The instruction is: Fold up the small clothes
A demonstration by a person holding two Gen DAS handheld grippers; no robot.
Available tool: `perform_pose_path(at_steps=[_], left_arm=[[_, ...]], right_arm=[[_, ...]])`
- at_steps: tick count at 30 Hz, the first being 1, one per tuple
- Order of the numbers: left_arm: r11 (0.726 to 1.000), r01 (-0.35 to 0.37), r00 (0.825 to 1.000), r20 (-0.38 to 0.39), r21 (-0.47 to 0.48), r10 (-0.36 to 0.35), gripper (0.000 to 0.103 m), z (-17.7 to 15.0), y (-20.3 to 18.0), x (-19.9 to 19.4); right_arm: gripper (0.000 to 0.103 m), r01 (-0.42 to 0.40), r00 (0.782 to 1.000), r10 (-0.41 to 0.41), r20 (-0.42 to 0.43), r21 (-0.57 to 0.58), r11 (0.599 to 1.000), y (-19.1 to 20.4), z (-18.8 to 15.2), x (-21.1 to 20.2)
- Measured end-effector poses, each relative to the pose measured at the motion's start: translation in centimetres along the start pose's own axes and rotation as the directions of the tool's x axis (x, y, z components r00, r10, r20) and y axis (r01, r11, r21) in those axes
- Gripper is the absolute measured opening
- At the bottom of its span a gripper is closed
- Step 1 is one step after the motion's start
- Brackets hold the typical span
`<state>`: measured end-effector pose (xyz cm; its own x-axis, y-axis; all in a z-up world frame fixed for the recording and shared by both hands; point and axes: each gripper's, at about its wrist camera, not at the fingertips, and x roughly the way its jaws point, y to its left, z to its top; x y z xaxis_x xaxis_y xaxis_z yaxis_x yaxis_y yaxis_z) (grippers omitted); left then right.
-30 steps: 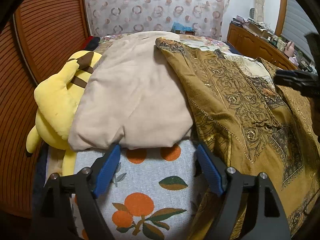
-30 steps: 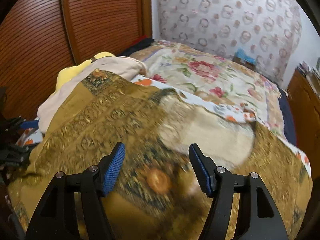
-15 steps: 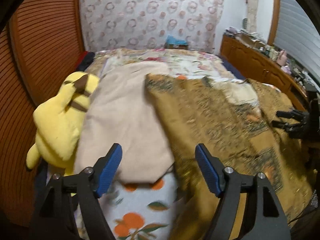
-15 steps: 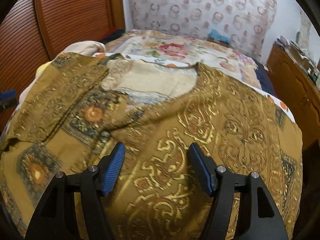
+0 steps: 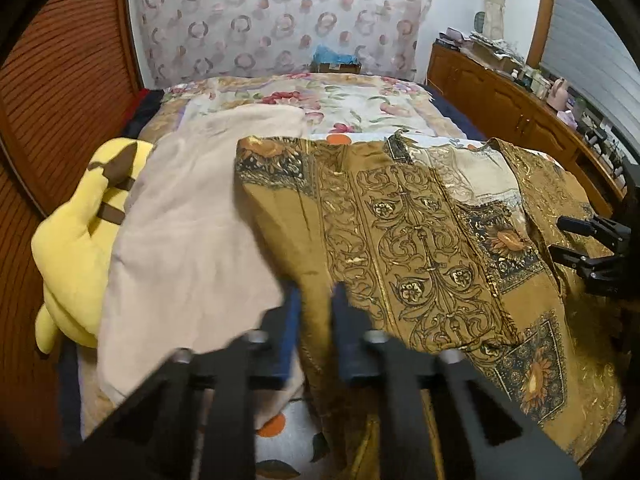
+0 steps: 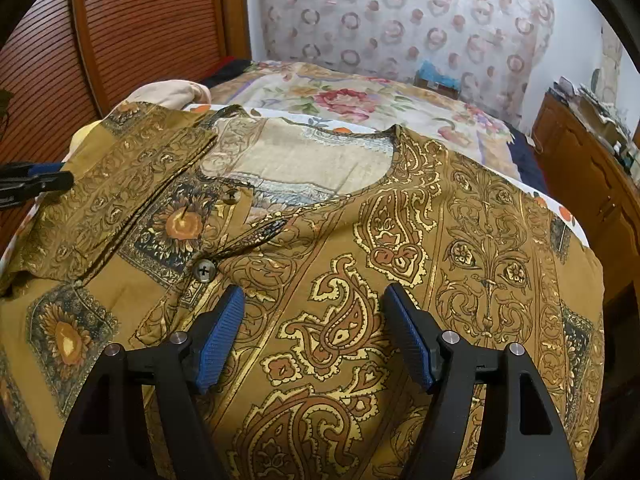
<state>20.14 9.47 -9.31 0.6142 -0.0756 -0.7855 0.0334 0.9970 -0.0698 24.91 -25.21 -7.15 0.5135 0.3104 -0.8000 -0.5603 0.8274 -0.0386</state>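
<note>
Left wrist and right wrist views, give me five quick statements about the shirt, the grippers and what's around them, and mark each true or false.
1. The left gripper is shut on the shirt. True.
2. The right gripper is clamped on a button. False: its jaws are opening, wide apart over the shirt, and the button lies off to their left.
3. A yellow plush lies beside the beige cloth. True.
4. The shirt is plain white. False: it is golden brown with ornate patterns and sunflowers.
5. The shirt lies on a bare wooden floor. False: it lies on a bed with floral bedding.
</note>
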Motion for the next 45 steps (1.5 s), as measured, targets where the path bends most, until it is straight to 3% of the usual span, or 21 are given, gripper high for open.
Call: perform_pose_path(at_steps=[3, 14, 21, 28, 32, 40, 45], left_arm=[[1.000, -0.020, 0.999, 0.039, -0.012, 0.021, 0.001, 0.4, 0.8, -1.1], [0.997, -0.074, 0.991, 0.105, -0.031, 0.077, 0.002, 0.9, 3.4, -3.2], [1.000, -0.003, 0.990, 0.140, 0.015, 0.001, 0.061, 1.3, 0.9, -4.4], [0.994, 0.080, 0.992, 0.090, 0.079, -0.087, 0.061, 0.3, -4.2, -2.7], [0.988, 0.113, 0.992, 0.052, 0.106, -0.119, 0.061, -0.5, -7.1, -1.6], [0.977, 0.132, 0.990, 0.015, 0.170, -0.137, 0.061, -1.9, -11.3, 0.1], [0.972, 0.119, 0.993, -0.010, 0.203, -0.120, 0.061, -2.3, -12.8, 1.2]], right_arm=[[0.074, 0.000, 1.000, 0.000, 0.000, 0.000, 1.000, 0.0, 0.0, 0.0], [0.075, 0.000, 1.000, 0.000, 0.000, -0.001, 1.000, 0.0, 0.0, 0.0], [0.075, -0.001, 1.000, 0.001, 0.000, -0.001, 1.000, 0.0, 0.0, 0.0], [0.075, -0.025, 1.000, 0.025, 0.008, 0.014, 1.000, -0.4, -0.1, -0.3], [0.075, 0.009, 0.998, -0.011, 0.060, 0.043, 0.999, -2.1, -1.2, -3.2], [0.075, 0.162, 0.979, -0.181, 0.091, 0.191, 0.968, -10.6, -6.1, -9.6], [0.071, 0.203, 0.969, -0.234, 0.073, 0.295, 0.933, -16.3, -9.3, -11.9]])
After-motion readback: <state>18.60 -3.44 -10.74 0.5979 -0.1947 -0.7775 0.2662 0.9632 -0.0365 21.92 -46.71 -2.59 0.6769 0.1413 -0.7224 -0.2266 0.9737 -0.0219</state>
